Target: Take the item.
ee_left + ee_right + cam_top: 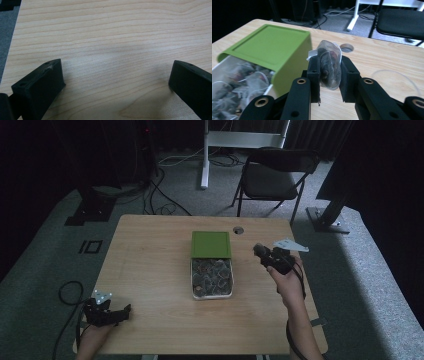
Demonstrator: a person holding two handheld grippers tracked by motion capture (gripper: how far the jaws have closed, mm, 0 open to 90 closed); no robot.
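Right gripper view: the right gripper (329, 67) has its 2 black jaws clamped on a tea bag (329, 65), a clear pouch with dark contents. The tea bag stands upright between the jaws, pinched from both sides across its middle. Its rounded top pokes out above the jaw tips and its lower edge hangs just below them. A small white tab (312, 53) sticks out at the bag's upper left, against the left jaw. The bag is off the table (384, 60), held in the air.

To the left in this view sits the box (227, 82), full of more clear tea bags (249, 77). A green lid (268, 46) lies tilted over the far part of the box, its near edge raised over the bags. The held tea bag is just beside the lid's corner, not touching it as far as I can tell. A round hole (347, 47) in the tabletop shows behind the bag.

High view: the right gripper (261, 251) is up over the table to the right of the box (212, 295), near it but clear of its rim. The green lid (211, 243) covers the far end of the box. The right hand (287, 281) comes in from below.

Left gripper (125, 310): resting near the table's near left corner, well apart from the box. Left gripper view: the jaws stand wide apart over bare wood (112, 37), with nothing between them.
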